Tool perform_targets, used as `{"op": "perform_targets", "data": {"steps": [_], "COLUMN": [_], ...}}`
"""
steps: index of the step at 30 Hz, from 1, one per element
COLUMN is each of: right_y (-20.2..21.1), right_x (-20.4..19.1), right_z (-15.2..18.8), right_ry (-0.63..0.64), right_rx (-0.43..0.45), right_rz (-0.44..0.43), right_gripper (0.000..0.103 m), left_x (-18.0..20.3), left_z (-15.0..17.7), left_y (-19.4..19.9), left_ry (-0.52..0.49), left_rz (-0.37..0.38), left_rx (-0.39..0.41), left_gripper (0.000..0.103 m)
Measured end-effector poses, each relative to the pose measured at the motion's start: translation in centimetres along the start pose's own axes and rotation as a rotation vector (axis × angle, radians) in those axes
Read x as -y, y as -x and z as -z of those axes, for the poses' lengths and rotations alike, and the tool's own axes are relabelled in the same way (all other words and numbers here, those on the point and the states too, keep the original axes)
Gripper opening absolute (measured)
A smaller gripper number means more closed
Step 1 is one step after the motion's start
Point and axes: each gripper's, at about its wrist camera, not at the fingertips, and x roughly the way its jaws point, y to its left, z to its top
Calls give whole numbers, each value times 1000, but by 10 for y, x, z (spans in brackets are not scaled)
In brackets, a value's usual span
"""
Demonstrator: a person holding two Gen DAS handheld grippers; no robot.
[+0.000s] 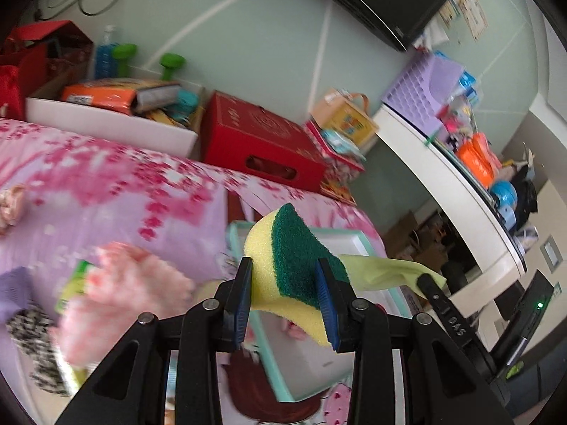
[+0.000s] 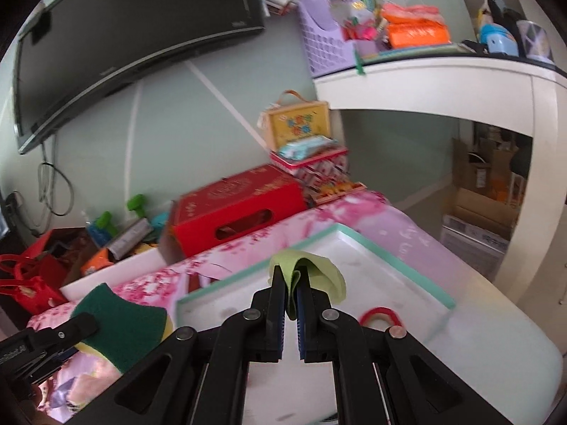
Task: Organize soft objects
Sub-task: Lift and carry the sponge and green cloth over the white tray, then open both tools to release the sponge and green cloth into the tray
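My left gripper (image 1: pixel 283 269) is shut on a yellow sponge with a green scouring side (image 1: pixel 294 258), held above the near corner of a white tray with a mint rim (image 1: pixel 358 237). The same sponge (image 2: pixel 120 322) appears at the lower left of the right wrist view. My right gripper (image 2: pixel 291 279) is shut on a folded light green cloth (image 2: pixel 312 269), over the tray (image 2: pixel 400 258). That cloth (image 1: pixel 386 272) pokes out behind the sponge in the left wrist view. A red hair tie (image 2: pixel 381 315) lies in the tray.
A pink fluffy item (image 1: pixel 134 294), a speckled black-and-white item (image 1: pixel 32 329) and a purple one (image 1: pixel 14 294) lie on the pink floral cover (image 1: pixel 106 184). Behind it stand a red box (image 1: pixel 258 141) and a white bin (image 1: pixel 106 120). A white desk (image 2: pixel 443 81) is at right.
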Motion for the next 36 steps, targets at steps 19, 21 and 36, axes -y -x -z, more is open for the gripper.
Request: {"op": "perform_targets", "data": {"steps": [19, 21, 36], "right_y": [-61, -62, -62], "right_x": [22, 20, 16], "right_z": [32, 33, 30], "right_ry": [-4, 6, 28], "right_rx": [-226, -234, -268], "right_rz": [68, 77, 106], "right_gripper": [6, 6, 12], "left_x": [26, 25, 18], "left_z": [20, 20, 22], "left_y": [-79, -83, -106], "left_ry": [-16, -18, -18], "left_rz": [6, -2, -48], "left_rx": [-75, -76, -88], "left_gripper": [37, 37, 73]}}
